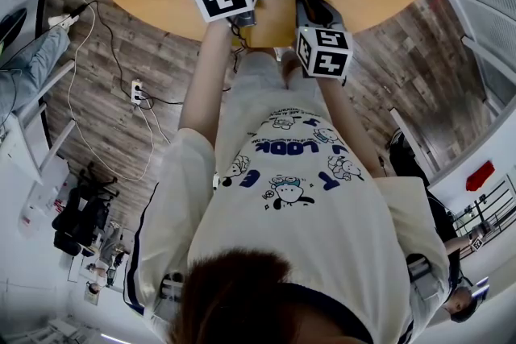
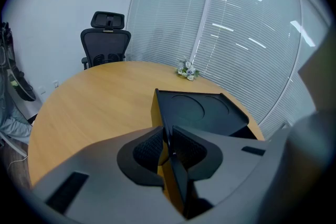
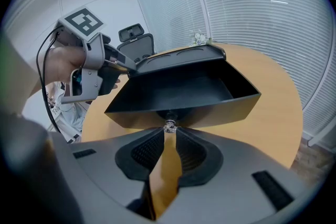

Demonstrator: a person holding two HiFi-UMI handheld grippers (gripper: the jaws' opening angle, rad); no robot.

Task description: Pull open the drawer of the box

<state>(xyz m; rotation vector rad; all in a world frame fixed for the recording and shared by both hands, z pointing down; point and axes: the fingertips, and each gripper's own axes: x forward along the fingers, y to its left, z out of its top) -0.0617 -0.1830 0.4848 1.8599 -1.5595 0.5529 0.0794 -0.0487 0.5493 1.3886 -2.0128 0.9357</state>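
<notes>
Pinching narrow with the left hand-held gripper [image 2: 169, 136], pads tight on the thin upright edge of the black box [image 2: 202, 110], right at its nearest corner. Over to the right hand-held gripper [image 3: 169, 131]: nipped close around the small clear knob [image 3: 169, 125] on the front of the drawer [image 3: 184, 89]. Drawer drawn well out toward that gripper, dark inside on show, with the box's flat top just beyond and above it. Seen from the right side, the left one reaching in from the upper left and clamped on the box's top corner. Beneath both, a round tabletop [image 2: 94, 102] in warm, smooth wood, spreading wide ahead and off to the left of the left gripper. Far ahead, past the box, a small bunch of flowers [image 2: 186, 71] near the far rim. Beyond that, tall glass covered in pale blinds [image 2: 247, 34], with bright streaks of light across them. Ahead and to the left, a black office chair [image 2: 106, 44] just past the rim, backed by a plain white wall [image 2: 58, 18]. Down below the grippers in the head view, a grey-brown plank floor [image 1: 121, 125], with cables [image 1: 105, 52] trailing across it to a white power strip [image 1: 137, 91].
</notes>
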